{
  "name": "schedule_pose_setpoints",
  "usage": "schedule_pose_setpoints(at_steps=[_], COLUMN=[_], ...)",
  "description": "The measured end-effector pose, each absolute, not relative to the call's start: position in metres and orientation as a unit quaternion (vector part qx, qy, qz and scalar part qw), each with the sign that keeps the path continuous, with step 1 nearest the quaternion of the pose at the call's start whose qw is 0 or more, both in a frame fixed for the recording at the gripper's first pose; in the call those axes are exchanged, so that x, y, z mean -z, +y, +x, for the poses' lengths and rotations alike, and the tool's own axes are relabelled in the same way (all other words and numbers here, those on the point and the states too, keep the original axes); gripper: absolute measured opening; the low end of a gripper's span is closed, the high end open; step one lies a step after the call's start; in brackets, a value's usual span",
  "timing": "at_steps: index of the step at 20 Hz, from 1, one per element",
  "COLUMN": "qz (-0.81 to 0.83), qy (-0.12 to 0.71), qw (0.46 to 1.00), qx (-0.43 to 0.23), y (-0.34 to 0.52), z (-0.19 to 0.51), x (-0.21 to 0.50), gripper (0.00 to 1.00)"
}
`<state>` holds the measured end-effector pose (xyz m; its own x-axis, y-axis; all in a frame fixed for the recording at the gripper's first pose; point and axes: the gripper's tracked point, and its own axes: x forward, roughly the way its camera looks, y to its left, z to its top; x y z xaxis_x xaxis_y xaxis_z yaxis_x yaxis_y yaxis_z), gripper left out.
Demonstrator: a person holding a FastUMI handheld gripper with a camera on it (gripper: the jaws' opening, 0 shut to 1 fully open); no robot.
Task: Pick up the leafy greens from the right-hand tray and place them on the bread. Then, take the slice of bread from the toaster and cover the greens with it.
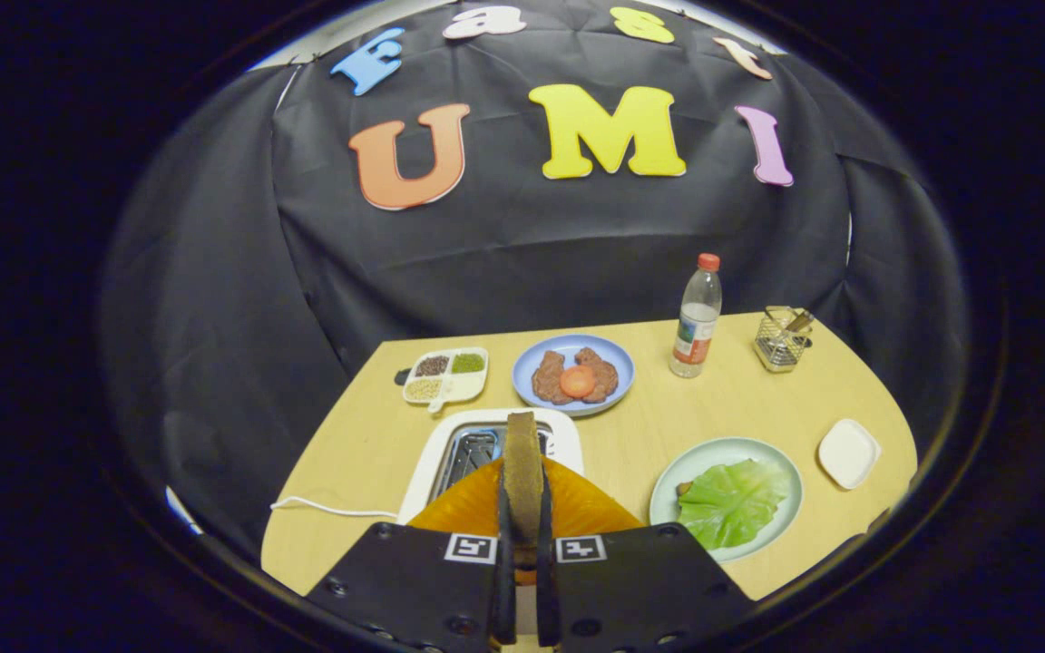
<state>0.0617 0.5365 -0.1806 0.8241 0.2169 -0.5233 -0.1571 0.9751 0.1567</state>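
Between the two fingers of the gripper [522,508] stands a brown slice of bread [522,462], edge-on and upright, and both fingers press against its flat sides, so the tongs are clamped on it. Directly beneath and just beyond the slice, at twelve o'clock from the fingers, sits the white toaster [497,444] with its dark slots open to view; a white cord [323,508] trails away from it toward nine o'clock across the pale wooden table [640,435]. At about two o'clock lies a pale green round plate [786,472] carrying a broad green cabbage leaf [729,501] that covers most of a bread slice, of which just a brown edge peeps out. Past that, at three o'clock, rests a small white square dish [848,453]. Farther off at twelve o'clock is a blue round plate [532,358] with brown meat patties [550,376] and a red tomato slice [578,381]; at eleven, a white divided tray of grains [446,375]. At one o'clock stands a clear plastic bottle with a red cap [698,316], and beyond it a wire mesh holder [781,340].
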Motion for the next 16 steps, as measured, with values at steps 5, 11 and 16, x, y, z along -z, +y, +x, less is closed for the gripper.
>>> schedule_pose_setpoints(at_steps=[5,11,16], qz=[0.123,0.126,0.127], qy=[0.230,0.228,0.248], qw=[0.958,0.962,0.958], qx=[-0.119,-0.081,-0.074], y=[0.496,0.402,0.356], z=[0.043,0.046,0.051], x=[0.095,0.094,0.138], gripper=[0.09,0.09,0.09])
